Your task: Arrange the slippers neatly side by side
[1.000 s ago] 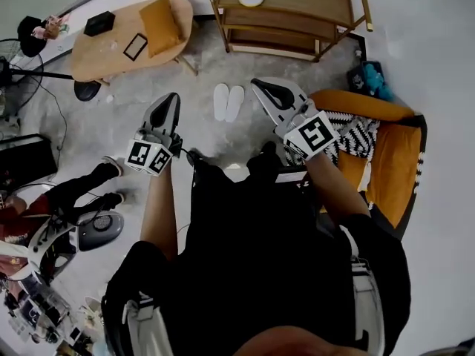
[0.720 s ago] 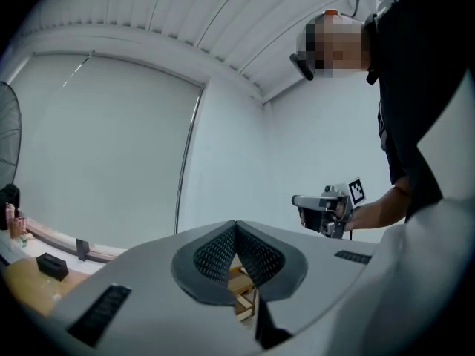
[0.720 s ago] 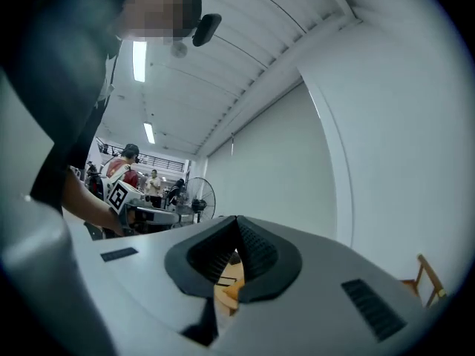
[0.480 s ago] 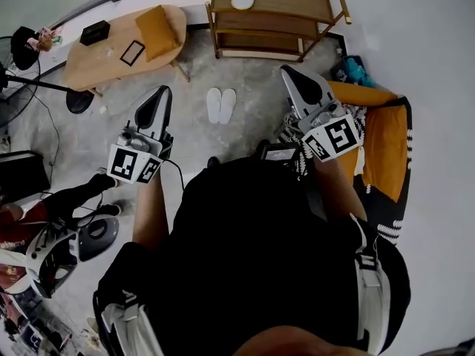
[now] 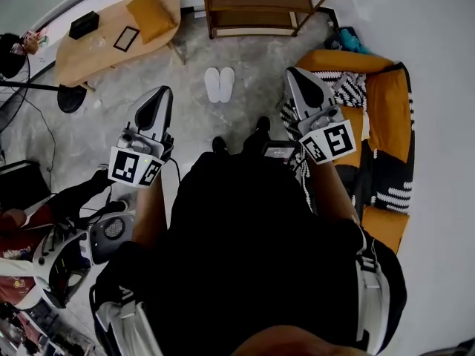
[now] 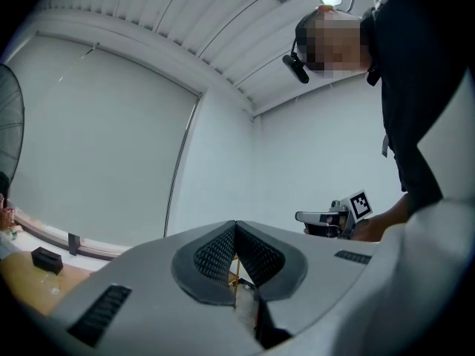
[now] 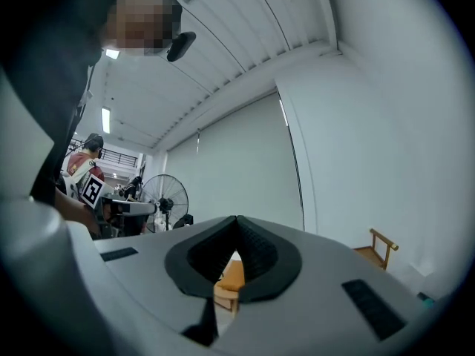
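Head view, slippers: white pair (image 5: 220, 84) on the floor (image 5: 256, 65), touching side by side.
Head view, step: arranging looks finished; the next move probably calls only for an alignment check.
Head view, pose: left tongs (image 5: 162, 95) and right tongs (image 5: 296, 78) held level, well apart from the pair.
Left gripper view: tongs pressed together, empty.
Right gripper view: tongs pressed together, empty.

The person has straightened up and drawn back, so the slippers (image 5: 220, 84) now sit smaller and farther ahead on the floor. Both arms have come up and spread. The left gripper (image 5: 163, 95) has swung out to its side, and the right gripper (image 5: 295, 76) has shifted toward the orange chair (image 5: 386, 102). The shelf (image 5: 252, 6) has slid almost out of the head view's top edge.
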